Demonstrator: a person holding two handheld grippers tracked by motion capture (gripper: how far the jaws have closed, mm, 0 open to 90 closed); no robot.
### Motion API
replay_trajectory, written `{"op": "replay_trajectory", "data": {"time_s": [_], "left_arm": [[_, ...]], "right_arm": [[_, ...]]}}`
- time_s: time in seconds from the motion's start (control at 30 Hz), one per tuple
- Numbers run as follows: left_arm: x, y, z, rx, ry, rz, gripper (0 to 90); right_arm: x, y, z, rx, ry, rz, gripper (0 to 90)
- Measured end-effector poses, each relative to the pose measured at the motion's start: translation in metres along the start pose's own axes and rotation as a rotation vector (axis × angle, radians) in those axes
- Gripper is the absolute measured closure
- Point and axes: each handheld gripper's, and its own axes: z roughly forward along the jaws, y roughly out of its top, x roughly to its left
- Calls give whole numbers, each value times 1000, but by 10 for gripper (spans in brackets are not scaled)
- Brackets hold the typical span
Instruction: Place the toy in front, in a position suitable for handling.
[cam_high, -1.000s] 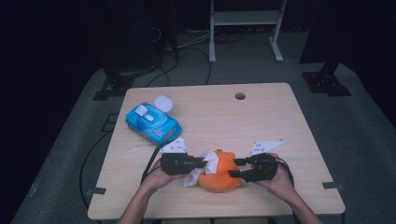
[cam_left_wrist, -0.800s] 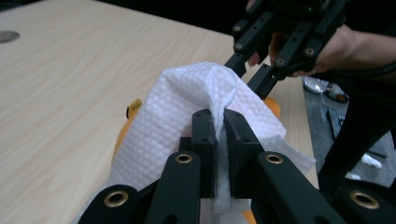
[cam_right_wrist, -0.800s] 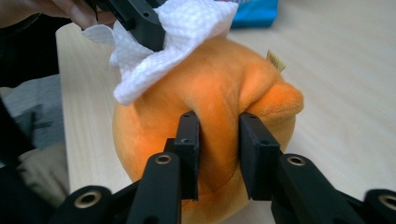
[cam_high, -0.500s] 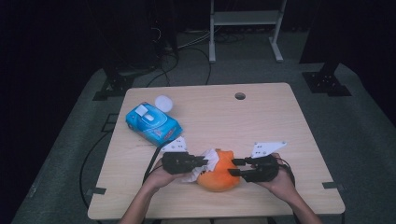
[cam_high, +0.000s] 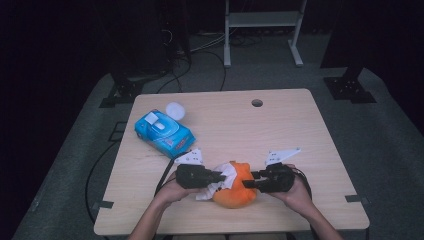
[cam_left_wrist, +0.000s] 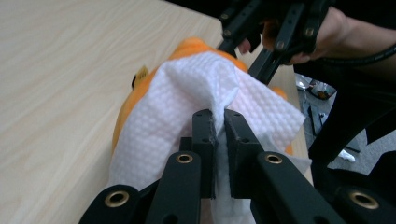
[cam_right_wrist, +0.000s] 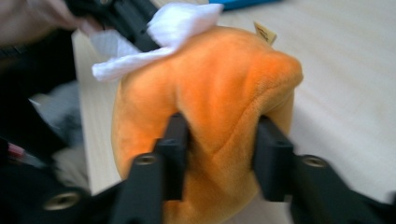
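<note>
Since a second ago the white wipe (cam_left_wrist: 196, 93), pinched in the left tongs (cam_left_wrist: 219, 122), has slid across the orange plush toy (cam_right_wrist: 219, 93). Right tongs (cam_right_wrist: 219, 140) clamp the toy's side, so wiping seems underway.

soft orange plush toy (cam_high: 234, 191) | rounded, fuzzy, small yellow tag on one side | sat on the table near its front edge, squeezed at one end | white textured paper wipe (cam_left_wrist: 187, 102) | crumpled, draped over the plush's top and side, touching it
</note>
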Motion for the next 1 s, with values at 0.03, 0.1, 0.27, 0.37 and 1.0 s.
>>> {"op": "replay_trajectory", "data": {"time_s": [0.03, 0.1, 0.27, 0.37, 1.0], "left_arm": [[-2, 4, -1, -21, -1, 7, 838], [-8, 12, -3, -76, -11, 16, 839], [-14, 18, 4, -65, 3, 53, 837], [-5, 2, 11, -19, 8, 19, 838], [-3, 4, 7, -36, 14, 4, 834]], "right_arm": [[4, 1, -1, -6, -16, -23, 679], [11, 4, -6, -32, -32, -72, 697], [18, 3, -14, -38, -61, -160, 695], [13, -1, -20, -26, -83, -159, 696], [19, -1, -22, -46, -60, -207, 569]]}}
